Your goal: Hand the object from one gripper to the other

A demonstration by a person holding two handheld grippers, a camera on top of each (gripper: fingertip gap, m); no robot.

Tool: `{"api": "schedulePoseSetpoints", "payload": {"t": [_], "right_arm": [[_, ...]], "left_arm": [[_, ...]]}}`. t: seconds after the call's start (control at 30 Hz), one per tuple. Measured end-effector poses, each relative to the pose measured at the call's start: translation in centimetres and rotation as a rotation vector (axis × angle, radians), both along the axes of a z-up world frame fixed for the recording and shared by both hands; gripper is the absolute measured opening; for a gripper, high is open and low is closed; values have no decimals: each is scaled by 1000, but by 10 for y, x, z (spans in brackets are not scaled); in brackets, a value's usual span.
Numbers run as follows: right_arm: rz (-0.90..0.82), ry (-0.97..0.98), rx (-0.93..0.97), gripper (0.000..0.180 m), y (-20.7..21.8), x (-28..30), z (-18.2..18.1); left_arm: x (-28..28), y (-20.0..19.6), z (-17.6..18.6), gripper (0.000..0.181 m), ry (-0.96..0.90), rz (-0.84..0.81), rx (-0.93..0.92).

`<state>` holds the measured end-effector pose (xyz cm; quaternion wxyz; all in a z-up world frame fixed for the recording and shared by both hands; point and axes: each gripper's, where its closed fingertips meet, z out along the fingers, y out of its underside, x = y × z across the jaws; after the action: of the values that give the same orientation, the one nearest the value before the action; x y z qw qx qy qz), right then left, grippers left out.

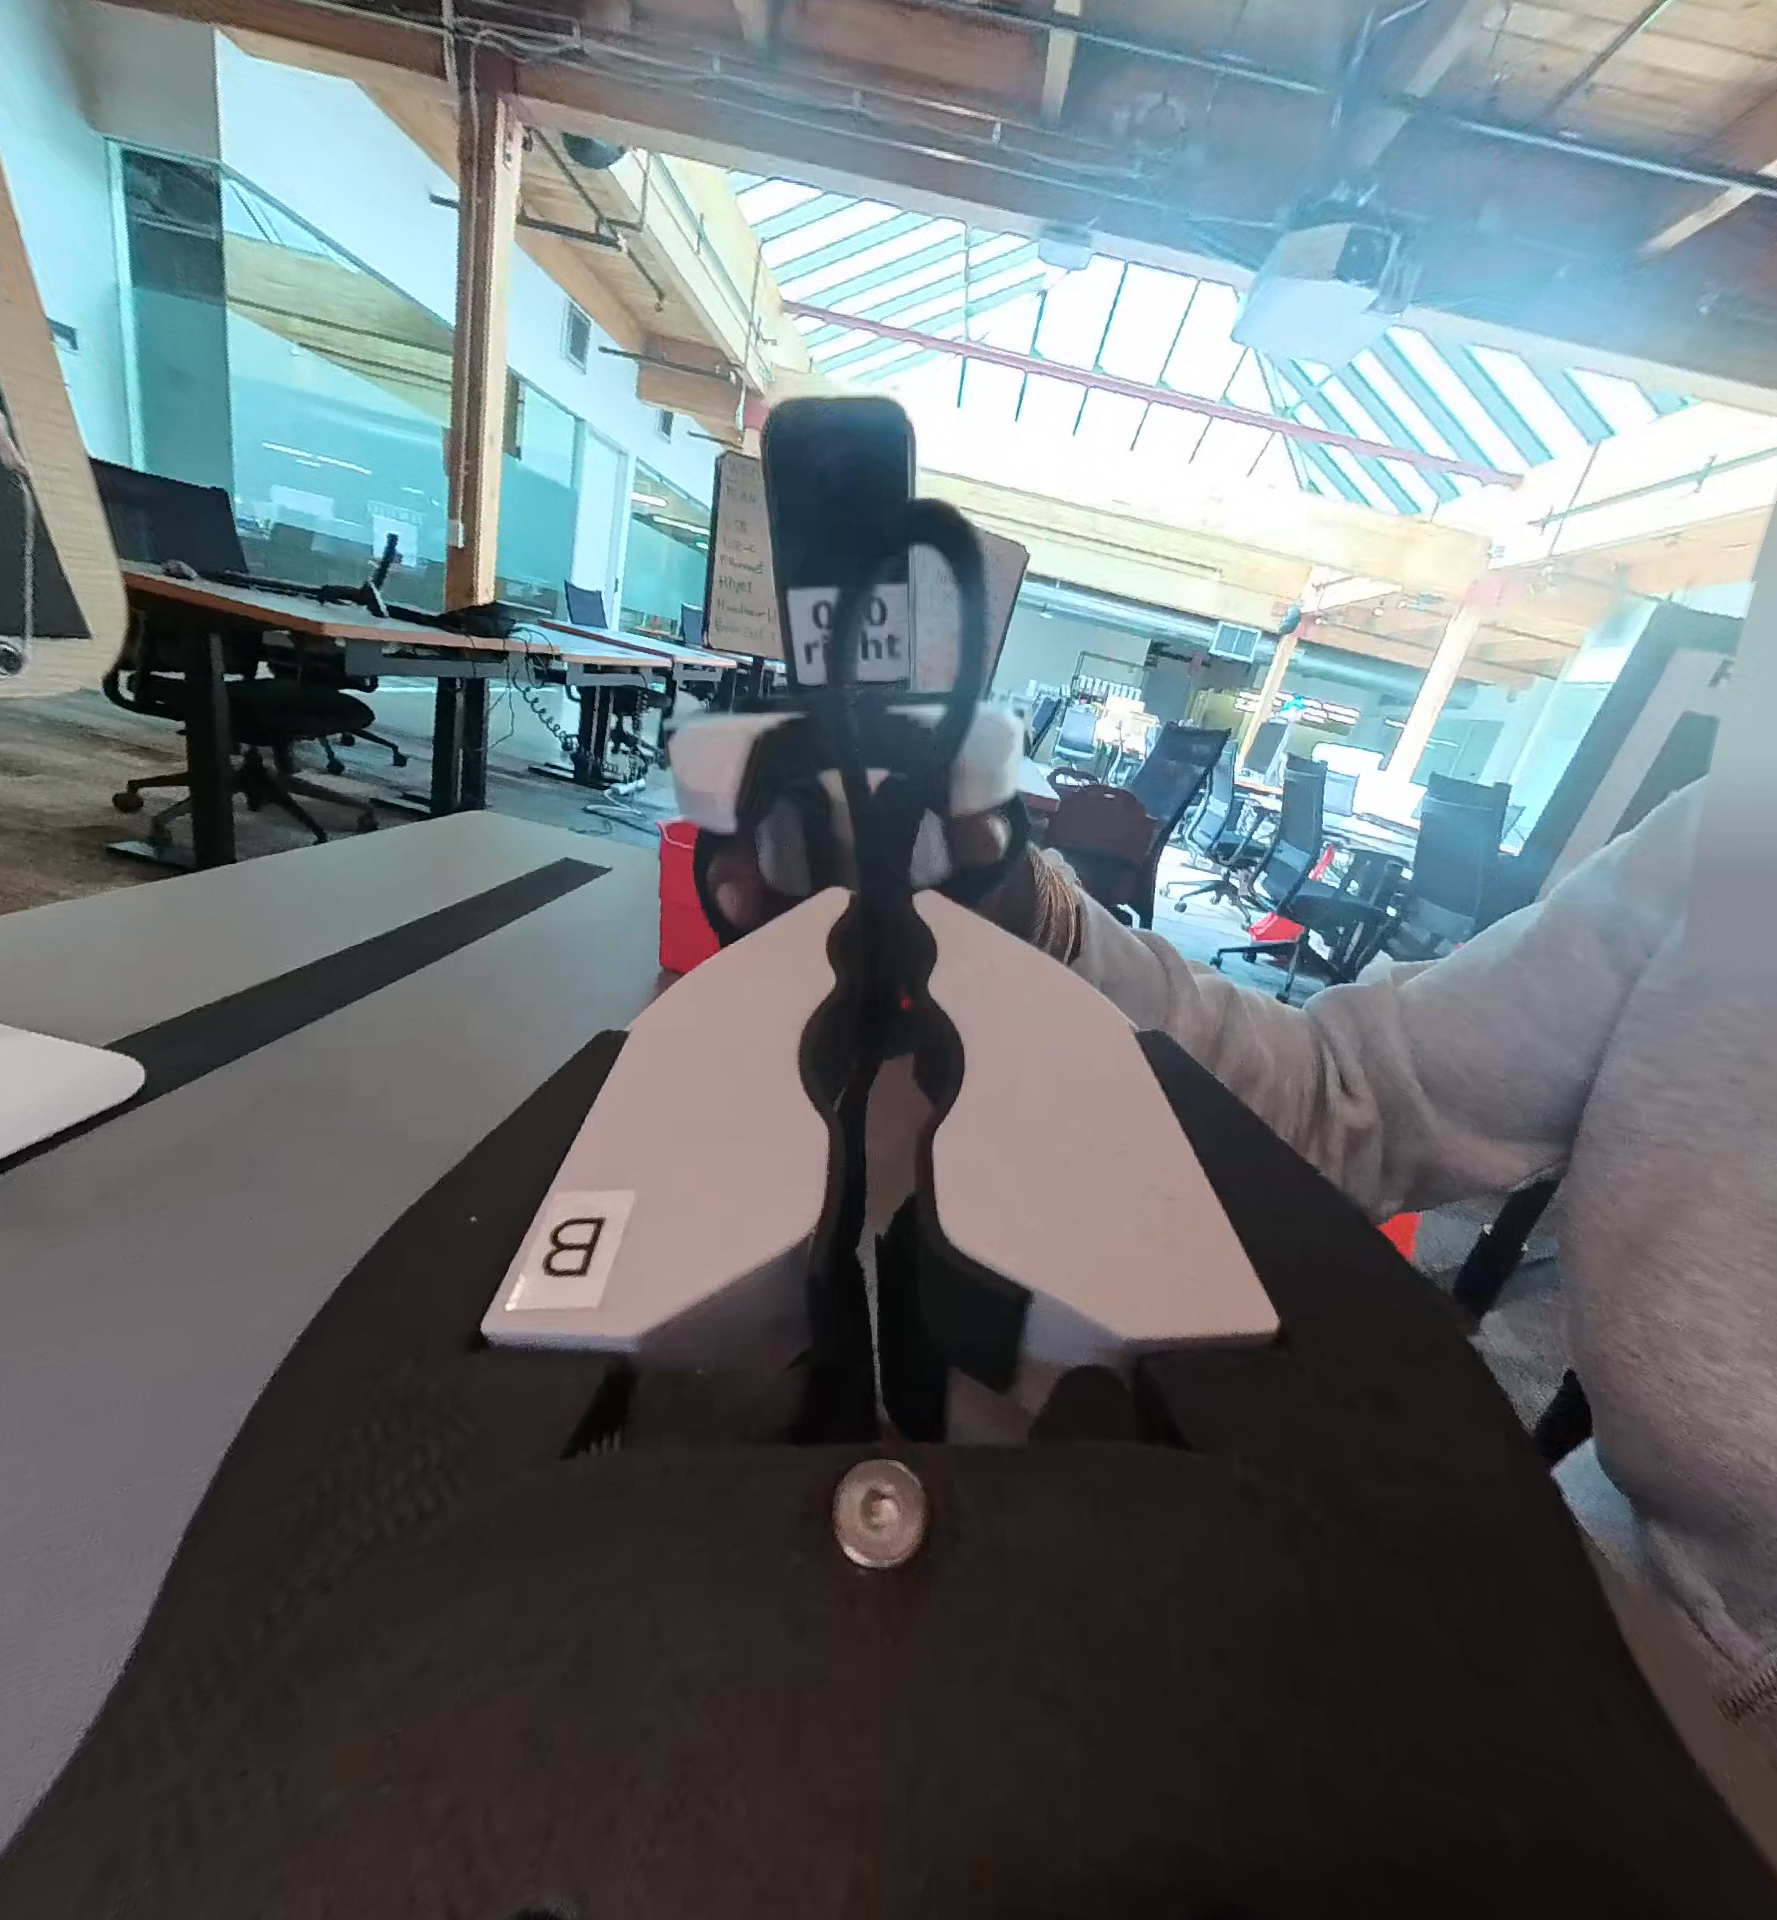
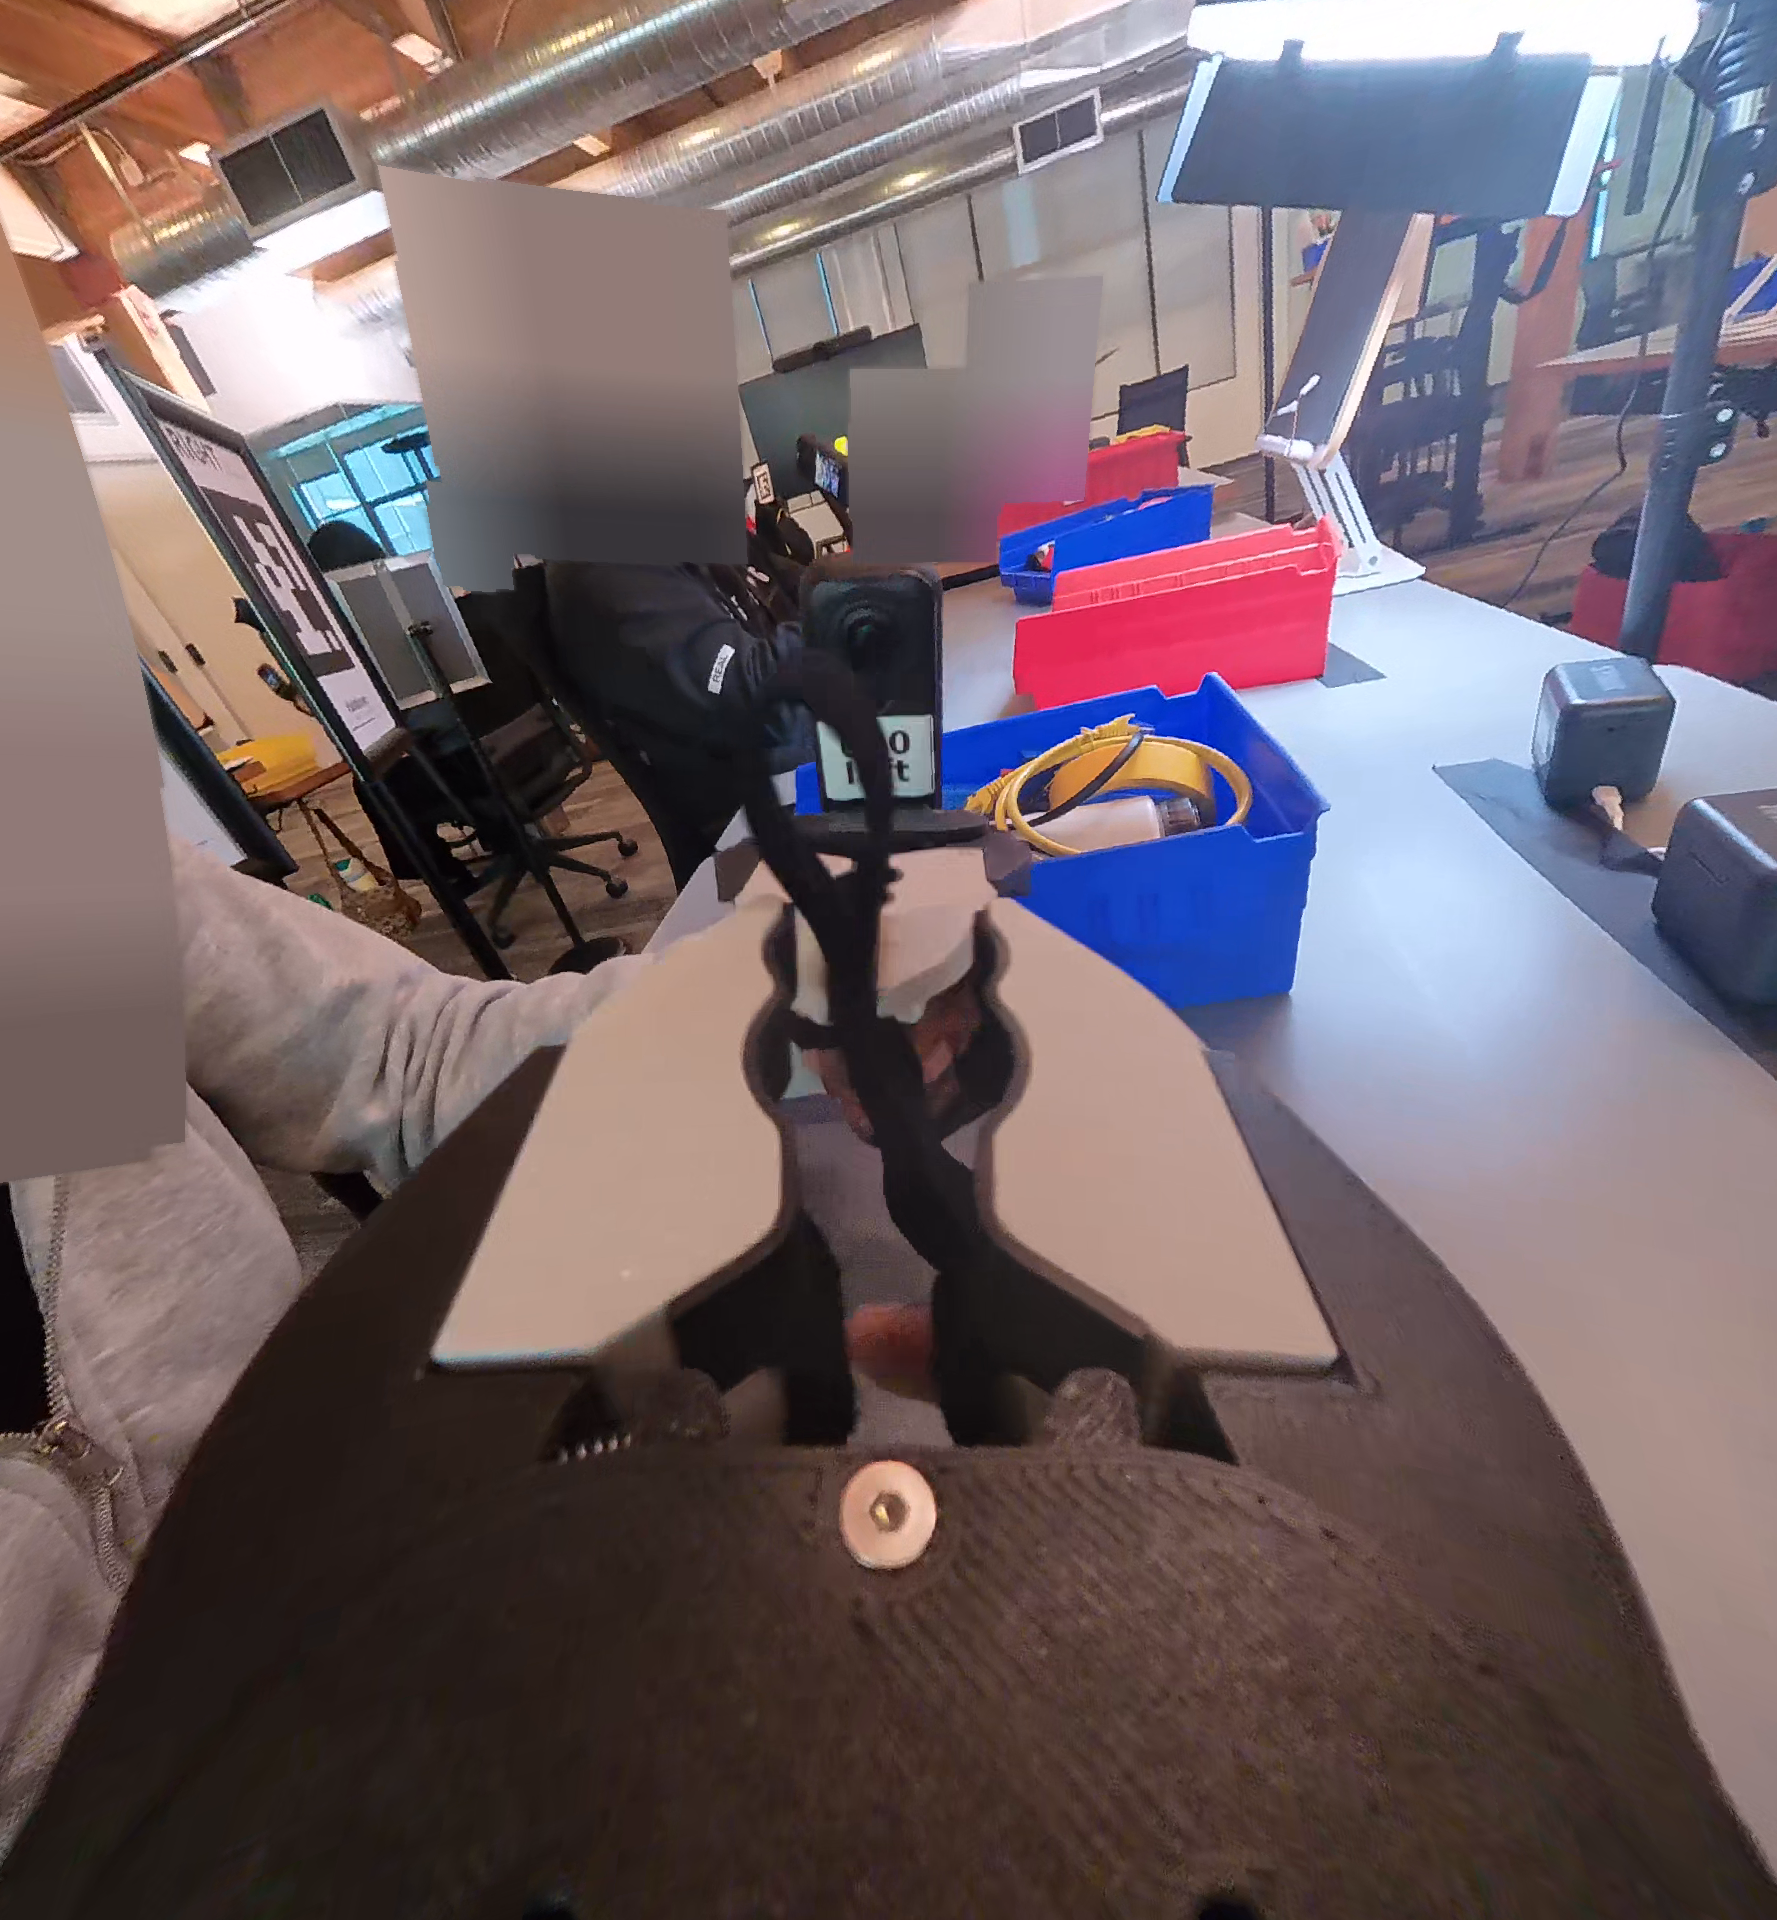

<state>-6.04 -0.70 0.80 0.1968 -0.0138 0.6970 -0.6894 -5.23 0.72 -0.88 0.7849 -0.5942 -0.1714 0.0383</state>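
A black cord hangs doubled between the two grippers, which face each other tip to tip above the grey table. My left gripper is shut on the cord, its white fingers close together. My right gripper is open, and the cord runs through the gap between its fingers. In the left wrist view the right gripper shows with its white fingertips apart around the cord. In the right wrist view the left gripper shows with its tips pinched together.
A blue bin with a yellow cable stands just behind the grippers, a red bin and another blue bin farther back. Two dark boxes sit on the right. Grey sleeves flank both views. People sit behind. The tips of both grippers are at nearly the same place.
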Motion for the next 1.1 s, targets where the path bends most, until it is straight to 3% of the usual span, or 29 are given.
{"api": "schedulePoseSetpoints", "payload": {"t": [0.13,0.17,0.23,0.4,0.57,0.63,0.7,0.77,0.87,0.97,1.1], "right_arm": [[50,8,82,40,-6,7,-19],[57,12,104,37,-9,9,-25],[79,28,132,9,-13,13,-34],[78,10,108,6,-7,8,-28],[35,-28,56,6,4,-2,-17],[7,-56,43,15,6,-3,-18],[-65,-127,6,49,8,-7,-20],[-91,-205,-12,54,12,-1,-34],[-129,-252,-72,36,24,12,-66],[-174,-318,-220,22,35,4,-62],[-126,-316,-151,12,38,7,-77]], "left_arm": [[-2,-9,11,6,-2,16,86],[-2,-10,13,6,-5,16,108],[-3,-12,15,6,-11,16,128],[-10,-10,4,29,-64,35,75],[-8,3,-11,5,-61,24,-15],[-7,6,-12,5,-70,11,-7],[-8,6,-10,5,-100,-9,60],[-10,7,-8,5,-148,-36,154],[-9,19,-18,5,-208,-79,218],[-9,37,-39,6,-269,-90,163],[-10,42,-54,6,-331,-70,136]]}}
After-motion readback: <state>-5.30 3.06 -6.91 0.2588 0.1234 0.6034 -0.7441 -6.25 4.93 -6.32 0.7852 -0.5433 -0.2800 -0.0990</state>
